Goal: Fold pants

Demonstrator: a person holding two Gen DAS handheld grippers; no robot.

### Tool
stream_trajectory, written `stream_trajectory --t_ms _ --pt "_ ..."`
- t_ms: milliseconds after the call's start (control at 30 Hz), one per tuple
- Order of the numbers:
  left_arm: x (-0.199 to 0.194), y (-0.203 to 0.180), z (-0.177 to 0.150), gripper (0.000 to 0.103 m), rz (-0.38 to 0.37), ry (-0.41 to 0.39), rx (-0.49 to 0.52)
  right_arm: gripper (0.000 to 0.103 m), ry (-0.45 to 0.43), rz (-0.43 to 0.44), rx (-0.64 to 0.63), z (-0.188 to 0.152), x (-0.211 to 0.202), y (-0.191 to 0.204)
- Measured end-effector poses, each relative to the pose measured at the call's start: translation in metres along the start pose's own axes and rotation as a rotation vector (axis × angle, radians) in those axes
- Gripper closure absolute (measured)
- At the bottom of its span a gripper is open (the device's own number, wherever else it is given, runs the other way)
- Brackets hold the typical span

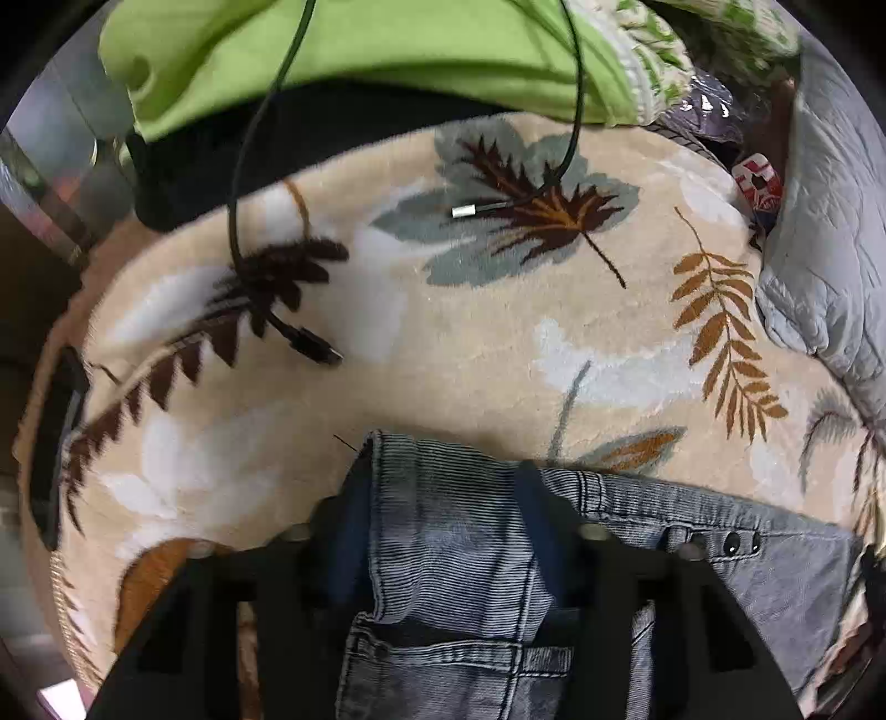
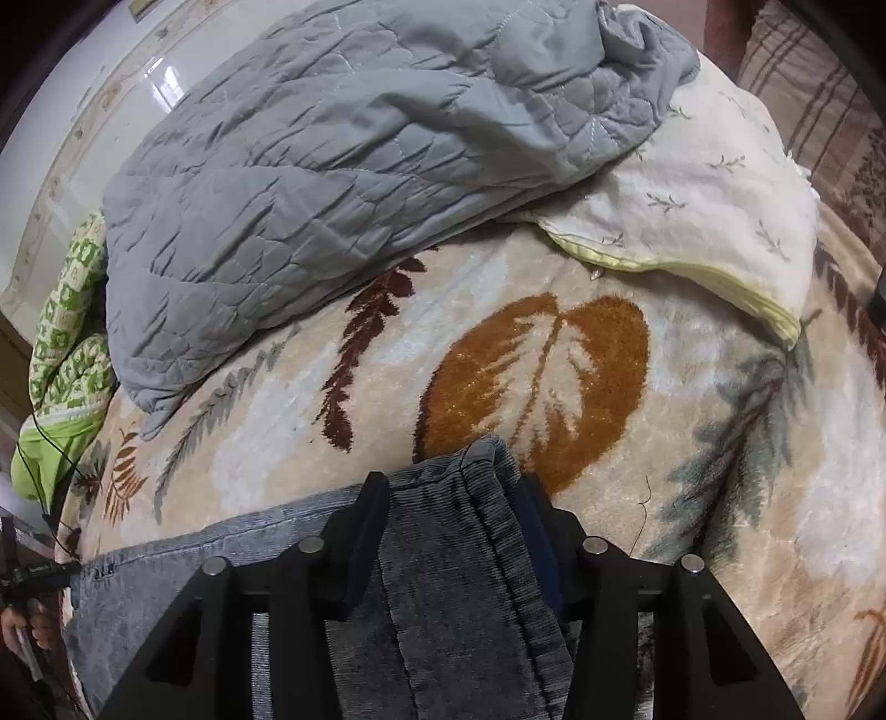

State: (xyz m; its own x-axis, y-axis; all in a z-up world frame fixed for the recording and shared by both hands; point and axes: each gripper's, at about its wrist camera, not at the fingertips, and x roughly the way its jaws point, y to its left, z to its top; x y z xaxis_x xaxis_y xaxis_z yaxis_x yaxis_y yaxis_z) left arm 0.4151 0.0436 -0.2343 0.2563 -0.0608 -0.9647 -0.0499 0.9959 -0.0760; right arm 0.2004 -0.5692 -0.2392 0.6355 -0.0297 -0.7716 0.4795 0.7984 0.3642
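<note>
Grey corduroy pants [image 1: 459,554] lie across a cream leaf-patterned blanket [image 1: 470,343] on a bed. My left gripper [image 1: 443,471] is shut on the waistband corner of the pants, with a pocket and the button fly [image 1: 714,545] showing to its right. My right gripper [image 2: 454,487] is shut on the other end of the pants [image 2: 459,554], a bunched hem or leg edge, held just above the blanket [image 2: 554,360]. The pants stretch left from it toward the left gripper [image 2: 22,576], seen at the far left edge.
Two black cables [image 1: 310,349] with loose plugs lie on the blanket beyond the left gripper. A green cover [image 1: 360,50] and a black item [image 1: 221,160] lie at the far edge. A grey quilt [image 2: 332,166] and a cream pillow [image 2: 692,210] lie beyond the right gripper.
</note>
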Motion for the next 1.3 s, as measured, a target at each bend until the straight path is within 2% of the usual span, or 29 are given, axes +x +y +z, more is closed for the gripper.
stream_trajectory --t_ms 33,200,367,533,633,733,833,867,900,933,967,1000,1133,1300 --pt "0.002 0.001 0.000 0.066 -0.012 0.003 -0.005 0.048 -0.002 -0.003 0.004 0.000 0.001 0.000" --pt "0.009 0.004 -0.003 0.087 -0.011 -0.004 0.003 0.046 -0.003 -0.005 -0.004 0.000 0.003 0.002" --pt "0.012 0.013 -0.004 0.089 -0.017 -0.008 -0.006 0.041 -0.006 0.009 -0.006 0.003 0.000 0.001" --pt "0.014 0.007 -0.002 0.083 -0.002 -0.005 -0.012 0.040 0.009 0.007 -0.017 0.003 0.003 0.000" --pt "0.013 0.003 -0.003 0.083 0.008 -0.020 -0.005 0.040 0.009 -0.018 -0.031 0.003 0.007 0.002" --pt "0.011 -0.003 -0.003 0.091 0.015 -0.048 0.011 0.040 0.017 -0.043 -0.042 0.004 0.016 0.002" --pt "0.010 -0.009 -0.002 0.093 0.022 -0.072 0.026 0.041 0.028 -0.062 -0.062 0.002 0.028 0.003" --pt "0.008 -0.010 -0.002 0.094 0.021 -0.082 0.029 0.043 0.018 -0.074 -0.089 0.001 0.030 0.007" --pt "0.004 -0.013 -0.005 0.094 0.019 -0.091 0.029 0.065 0.005 -0.082 -0.118 0.001 0.029 0.010" --pt "0.000 -0.014 -0.005 0.094 0.013 -0.104 0.026 0.076 0.004 -0.108 -0.148 0.001 0.028 0.014" --pt "-0.005 -0.013 -0.006 0.094 0.004 -0.114 0.020 0.079 0.002 -0.127 -0.174 0.000 0.026 0.018" --pt "-0.013 -0.014 -0.008 0.095 -0.005 -0.126 0.013 0.087 -0.003 -0.129 -0.177 0.001 0.023 0.019" --pt "-0.038 -0.003 -0.010 0.095 -0.061 -0.186 -0.013 0.088 -0.053 -0.077 -0.141 0.005 -0.002 0.017" --pt "-0.083 0.009 -0.026 0.095 -0.135 -0.256 -0.005 0.088 -0.163 0.017 -0.102 0.007 -0.060 0.021"
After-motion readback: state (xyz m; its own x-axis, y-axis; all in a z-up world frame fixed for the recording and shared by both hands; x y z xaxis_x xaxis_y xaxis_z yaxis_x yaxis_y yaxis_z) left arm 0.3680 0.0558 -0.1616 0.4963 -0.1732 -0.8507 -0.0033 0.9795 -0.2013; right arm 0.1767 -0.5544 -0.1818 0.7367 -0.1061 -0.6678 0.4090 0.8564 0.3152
